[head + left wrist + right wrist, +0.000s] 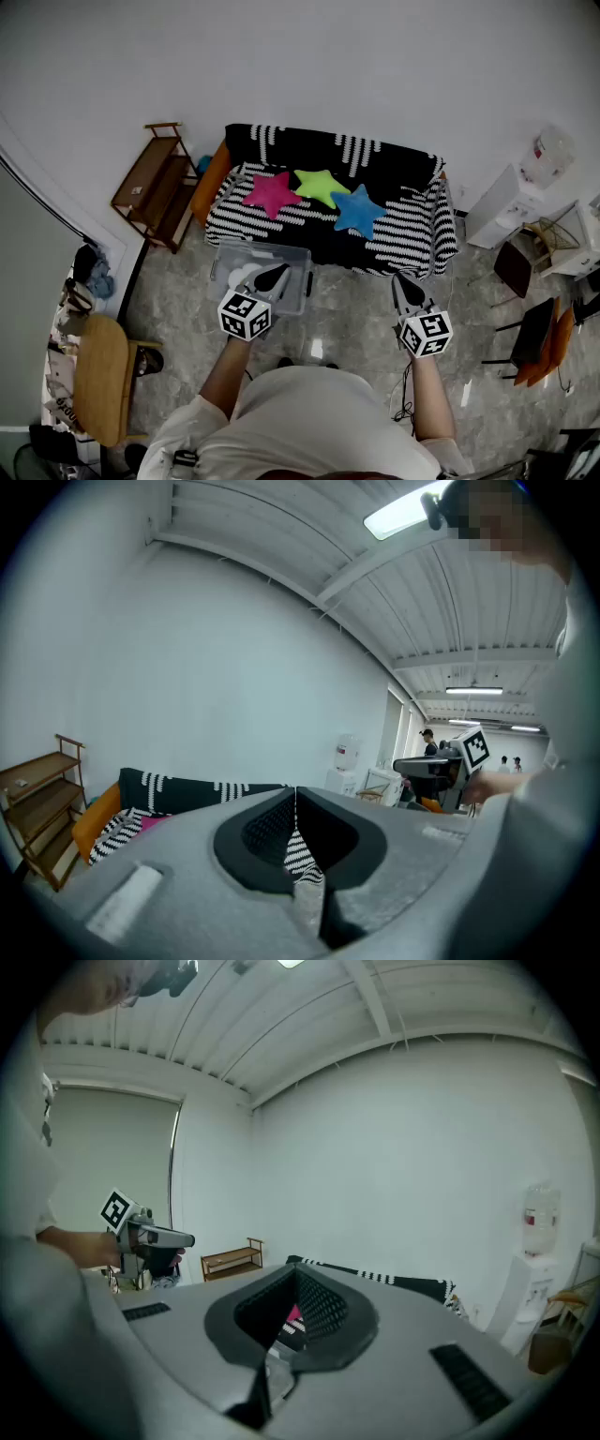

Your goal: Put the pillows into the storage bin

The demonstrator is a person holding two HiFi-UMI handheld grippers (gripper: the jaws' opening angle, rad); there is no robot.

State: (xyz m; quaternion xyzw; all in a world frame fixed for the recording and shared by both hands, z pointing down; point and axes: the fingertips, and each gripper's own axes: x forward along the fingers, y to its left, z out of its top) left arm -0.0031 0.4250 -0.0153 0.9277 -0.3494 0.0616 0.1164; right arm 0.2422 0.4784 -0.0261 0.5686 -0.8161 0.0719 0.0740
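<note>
Left gripper (270,279): jaws pressed together, nothing between them. I hold it out about level, nose toward the sofa (412,234); from the head view it sits over the near side of the bin (292,253).

Right gripper (406,289): jaws also closed and empty, held out over bare floor to the right of the bin.

I take this for a ready stance, with no pillow picked up yet.

The clear bin stands on the floor just in front of the sofa, probably so each carry is short. Three star pillows lie in a row on the seat: pink (272,192), green (322,186) and blue (358,210). Their tips touch or overlap. None is in the bin. Both grippers must open before any grab.
</note>
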